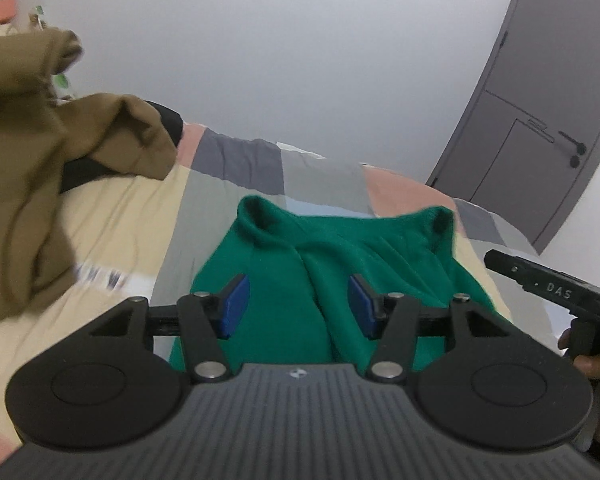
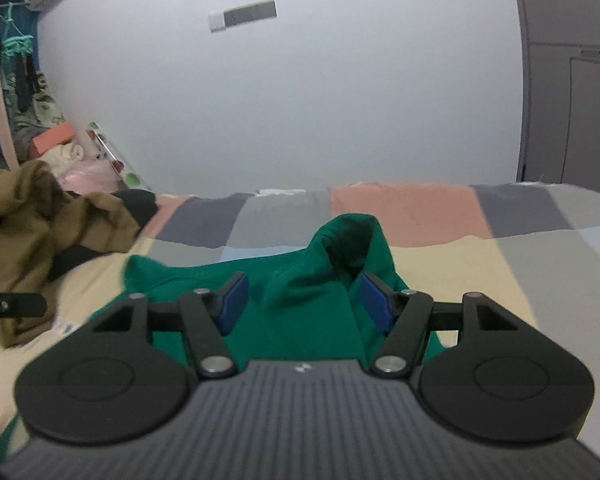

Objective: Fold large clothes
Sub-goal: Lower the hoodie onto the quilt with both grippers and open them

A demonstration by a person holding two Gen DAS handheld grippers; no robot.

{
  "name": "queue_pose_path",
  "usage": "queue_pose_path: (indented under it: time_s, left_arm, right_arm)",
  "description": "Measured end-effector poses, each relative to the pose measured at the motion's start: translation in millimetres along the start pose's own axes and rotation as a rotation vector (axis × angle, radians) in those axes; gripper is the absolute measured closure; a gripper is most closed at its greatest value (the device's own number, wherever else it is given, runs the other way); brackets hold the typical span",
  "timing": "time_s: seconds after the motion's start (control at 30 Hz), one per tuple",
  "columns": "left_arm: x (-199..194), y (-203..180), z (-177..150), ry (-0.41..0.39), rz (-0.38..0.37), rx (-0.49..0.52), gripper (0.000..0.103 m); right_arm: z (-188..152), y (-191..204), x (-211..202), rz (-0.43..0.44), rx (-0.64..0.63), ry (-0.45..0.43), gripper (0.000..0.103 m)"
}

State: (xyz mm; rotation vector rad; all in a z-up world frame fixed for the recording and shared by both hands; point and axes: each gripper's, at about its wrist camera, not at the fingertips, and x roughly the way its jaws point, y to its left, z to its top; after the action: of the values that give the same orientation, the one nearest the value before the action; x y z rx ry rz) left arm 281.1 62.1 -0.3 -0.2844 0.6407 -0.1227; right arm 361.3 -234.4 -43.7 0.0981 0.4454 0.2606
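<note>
A green garment lies folded on the bed, its two rolled ends standing up at the far edge. In the left wrist view my left gripper hovers over its near part, open, with nothing pressed between the blue pads. The right wrist view shows the same green garment, one raised end just ahead of my right gripper. That gripper is open too, its pads clear of the cloth. A black part of the right gripper's fingers and a hand show at the right edge of the left wrist view.
A patchwork bed cover in beige, grey and pink lies under everything. A crumpled brown garment over something black sits at the left, also the brown garment in the right view. A white wall stands behind the bed, a grey door at the right.
</note>
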Motion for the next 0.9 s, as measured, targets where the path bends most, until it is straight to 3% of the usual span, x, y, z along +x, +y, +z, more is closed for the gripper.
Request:
queue_pose_path:
  time_s: [0.23,0.43,0.7,0.9]
  left_arm:
    - [-99.3,-20.2,-54.3,-0.015,-0.009,-0.005,0.043]
    - [-145.9,-34.2,-101.2,-0.003,-0.003,0.010,0.042]
    - [-155.9,-27.9,-153.4,0.079,0.023,0.007,0.041]
    - [-136.2,-9.7,-164.5,0.187,0.002,-0.046,0.041]
  right_arm:
    - [-25.5,20.1,-115.7,0.021,0.008,-0.011,0.039]
    - [-62.2,36.0,-187.7,0.059,0.000,0.018,0.039]
    - [-112.3,55.5,-220.2,0.116,-0.001,0.094,0.038]
    - [-145.6,70.7,-214.4,0.160,-0.018,0.201,0.020]
